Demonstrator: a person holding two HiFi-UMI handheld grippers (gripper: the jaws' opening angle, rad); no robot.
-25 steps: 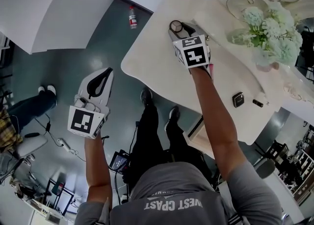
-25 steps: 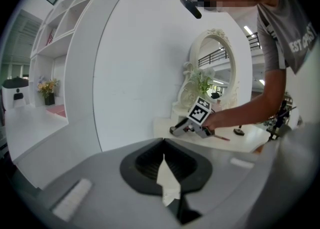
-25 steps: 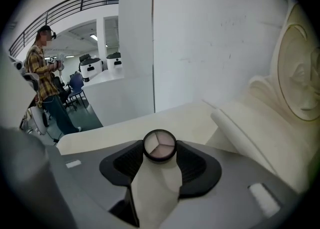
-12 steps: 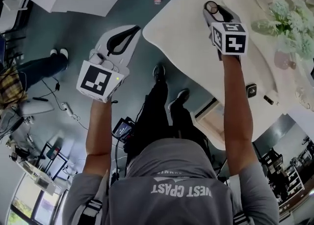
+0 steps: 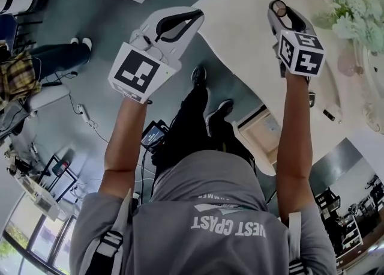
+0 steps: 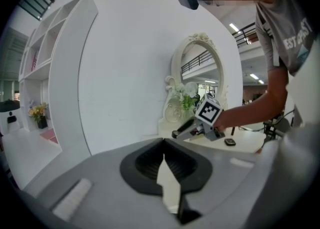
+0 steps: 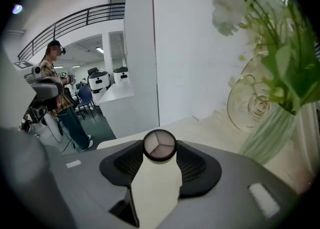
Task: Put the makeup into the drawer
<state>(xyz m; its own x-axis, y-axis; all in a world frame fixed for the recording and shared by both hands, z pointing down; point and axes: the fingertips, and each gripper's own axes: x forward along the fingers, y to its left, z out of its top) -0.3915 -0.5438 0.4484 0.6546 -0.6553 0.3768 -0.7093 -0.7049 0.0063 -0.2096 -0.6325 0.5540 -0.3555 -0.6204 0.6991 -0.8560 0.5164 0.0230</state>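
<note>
One cream-white dressing table with a curved edge (image 5: pixel 252 39) fills the upper right of the head view, and one drawer (image 5: pixel 264 140) stands pulled out beneath its near edge, its pale inside showing. Two grippers are raised: the left gripper (image 5: pixel 198 15) is off the table's edge over the grey floor, jaws pressed together on nothing, while the right gripper (image 5: pixel 279 11) is over the tabletop, its jaws clamped on one round black-rimmed makeup compact with three shades (image 7: pixel 159 146). One clear glass vase (image 5: pixel 347 63) holds white-green flowers (image 5: pixel 348 21). Two small dark items (image 5: pixel 329 114) lie on the table near the right forearm.
</note>
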